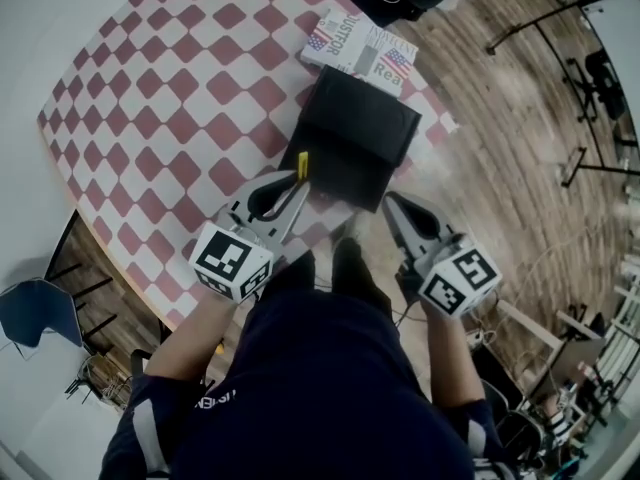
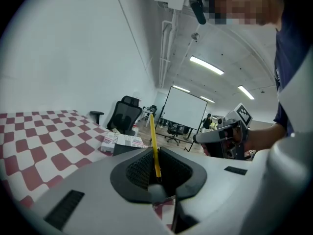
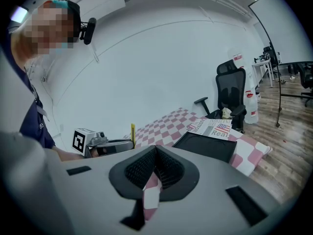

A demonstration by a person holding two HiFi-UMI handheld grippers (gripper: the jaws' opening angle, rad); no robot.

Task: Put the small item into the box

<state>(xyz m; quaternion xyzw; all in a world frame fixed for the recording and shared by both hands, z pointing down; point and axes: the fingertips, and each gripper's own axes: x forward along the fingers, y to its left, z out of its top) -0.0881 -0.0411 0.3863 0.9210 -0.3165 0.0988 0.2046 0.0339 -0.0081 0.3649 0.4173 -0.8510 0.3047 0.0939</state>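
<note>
Left tool [image 1: 298, 190]: clenched on the yellow stick [image 1: 302, 165], gripped near its lower end. Stick's long axis is close to upright and leans slightly, rising out of the jaws.

Right tool [image 1: 392, 206]: jaws together, nothing between them; only checked cloth shows through the slit below.

Key relation: box [image 1: 355, 133] lies directly ahead of both tools, on the worktop [image 1: 150, 118]. The left tool's tip sits at the box's near left edge and the right tool's tip just off its near right corner. The left carries the stick, so the drop falls to it. Judgement: a short reach forward and right over the box, then release. Cannot tell whether the box top is open.

Count: stick 1, box 1, tools 2, book [image 1: 360, 53] 1, lying beyond the box and touching its far edge.
</note>
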